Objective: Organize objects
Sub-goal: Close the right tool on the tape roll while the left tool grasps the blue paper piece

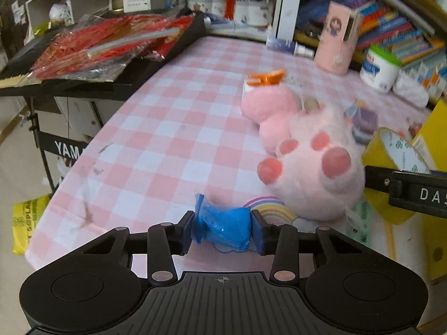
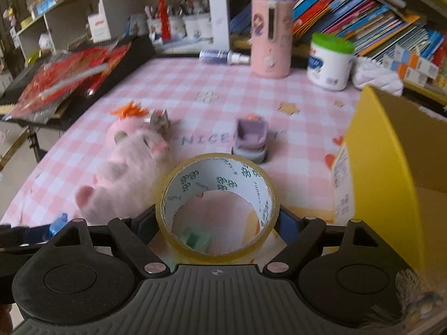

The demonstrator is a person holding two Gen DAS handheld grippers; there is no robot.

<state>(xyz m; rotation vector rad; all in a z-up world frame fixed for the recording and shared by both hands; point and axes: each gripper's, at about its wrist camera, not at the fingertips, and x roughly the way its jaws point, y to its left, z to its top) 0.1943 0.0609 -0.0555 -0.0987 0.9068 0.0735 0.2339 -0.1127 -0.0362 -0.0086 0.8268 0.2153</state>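
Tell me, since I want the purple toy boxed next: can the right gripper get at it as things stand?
Probably not yet. The right gripper is shut on the tape roll, so its fingers are occupied. The path across the table to the purple toy looks open otherwise.

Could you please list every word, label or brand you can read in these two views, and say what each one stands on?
"YAM", cut off: black keyboard stand.
"DAS", cut off: right gripper.
"NICE", the rest hidden: checked tablecloth.
Unreadable, too small or blurred: tape roll core print, green-lidded tub, yellow box label, book spines.
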